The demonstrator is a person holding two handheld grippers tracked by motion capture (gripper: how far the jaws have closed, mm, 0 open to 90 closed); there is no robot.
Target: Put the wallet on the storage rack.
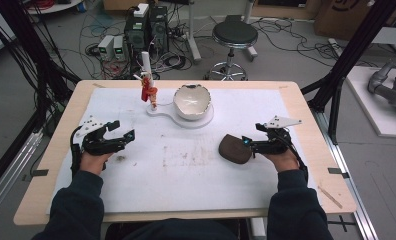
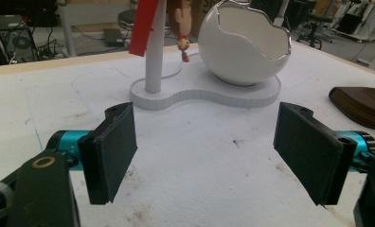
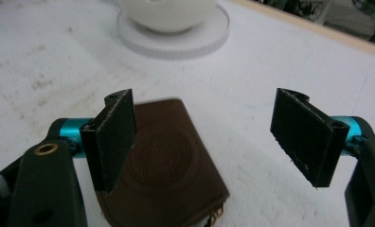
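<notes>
The right claw stands with its jaws spread wide and nothing between them, poised low over the brown wallet. One pad hangs above the wallet's near edge while the other is out over bare white mat — so the spread looks chosen to straddle the wallet's width before closing, and I judge a pick-up is being lined up, not yet made. In the high view the wallet lies flat on the counter, right of centre, touching or just under the tips of the right claw.

The left claw is likewise wide open and empty, held just above the mat and aimed at the white stand; in the high view it sits at the left side of the counter, well apart from the wallet. It seems to be waiting — kept clear so the right hand has room.

Farther out, the stand carries a white egg-shaped bowl with a jagged broken-shell rim on its wider end and an upright post on its narrower end, from which a small red figure hangs. The open bowl looks a likely place for small things.

Counted: two claws, one wallet, one stand, one bowl, one post, one hanging figure. Beyond the counter, one round stool stands on the floor.
</notes>
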